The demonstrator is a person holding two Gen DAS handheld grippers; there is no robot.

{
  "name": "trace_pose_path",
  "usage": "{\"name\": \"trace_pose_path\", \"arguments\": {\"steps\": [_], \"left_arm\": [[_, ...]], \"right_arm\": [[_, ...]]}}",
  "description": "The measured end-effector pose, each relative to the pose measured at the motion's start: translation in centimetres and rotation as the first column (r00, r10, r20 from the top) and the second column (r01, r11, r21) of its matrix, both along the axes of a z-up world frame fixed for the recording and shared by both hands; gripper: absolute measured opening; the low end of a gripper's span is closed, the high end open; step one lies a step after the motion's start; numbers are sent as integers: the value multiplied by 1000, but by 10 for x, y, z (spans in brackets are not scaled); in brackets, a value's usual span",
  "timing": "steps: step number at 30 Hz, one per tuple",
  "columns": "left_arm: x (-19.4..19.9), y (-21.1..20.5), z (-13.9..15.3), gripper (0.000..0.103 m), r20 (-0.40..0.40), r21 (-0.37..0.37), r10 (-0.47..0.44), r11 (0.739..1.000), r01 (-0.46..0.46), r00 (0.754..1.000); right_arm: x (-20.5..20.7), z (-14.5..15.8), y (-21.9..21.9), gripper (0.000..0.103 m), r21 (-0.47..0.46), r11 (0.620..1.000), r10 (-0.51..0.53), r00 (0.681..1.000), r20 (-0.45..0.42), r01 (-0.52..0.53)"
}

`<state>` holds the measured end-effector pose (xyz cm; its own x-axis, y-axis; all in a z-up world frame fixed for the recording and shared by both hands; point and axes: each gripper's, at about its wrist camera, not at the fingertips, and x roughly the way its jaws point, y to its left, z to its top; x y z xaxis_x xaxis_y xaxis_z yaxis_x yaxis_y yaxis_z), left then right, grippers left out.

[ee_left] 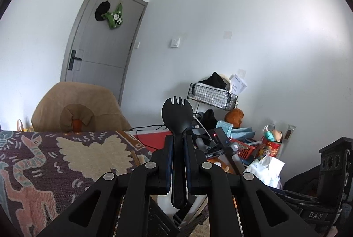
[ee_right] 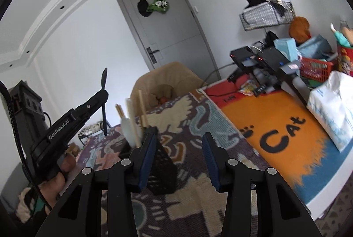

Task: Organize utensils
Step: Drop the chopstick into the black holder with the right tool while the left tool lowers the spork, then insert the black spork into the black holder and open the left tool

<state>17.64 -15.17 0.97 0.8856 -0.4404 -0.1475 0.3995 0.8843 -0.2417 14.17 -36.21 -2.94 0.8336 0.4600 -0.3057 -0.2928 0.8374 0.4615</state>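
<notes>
One black spork (ee_left: pixel 176 137) I am pinching in left tool (ee_left: pixel 178 148) | right tool (ee_right: pixel 179 148) spread, idling | black mesh holder (ee_right: pixel 164 170) awaiting it.

A spork (ee_left: pixel 177 126) is held upright between the fingers of the left gripper (ee_left: pixel 178 144), above a patterned blanket (ee_left: pixel 66 159). A mesh utensil holder (ee_right: pixel 163 168) is stood on that blanket, with chopsticks (ee_right: pixel 141 109) in it. The right gripper (ee_right: pixel 179 148) is placed before the holder, parted. A cat rug (ee_right: pixel 275 126) is laid to the right.
</notes>
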Motion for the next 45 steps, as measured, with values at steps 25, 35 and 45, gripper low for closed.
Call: {"name": "trace_pose_path", "arguments": {"steps": [25, 35, 45], "left_arm": [[-13, -32, -47, 10, 115, 127, 111, 984, -125, 987], [-17, -16, -45, 10, 62, 74, 68, 995, -73, 996], [-26, -19, -46, 10, 50, 115, 27, 993, -33, 998]], "right_arm": [[4, -40, -16, 43, 35, 999, -9, 997, -71, 12], [6, -46, -17, 43, 58, 998, -11, 997, -81, 16], [8, -51, -16, 43, 67, 998, -6, 995, -95, 12]]}}
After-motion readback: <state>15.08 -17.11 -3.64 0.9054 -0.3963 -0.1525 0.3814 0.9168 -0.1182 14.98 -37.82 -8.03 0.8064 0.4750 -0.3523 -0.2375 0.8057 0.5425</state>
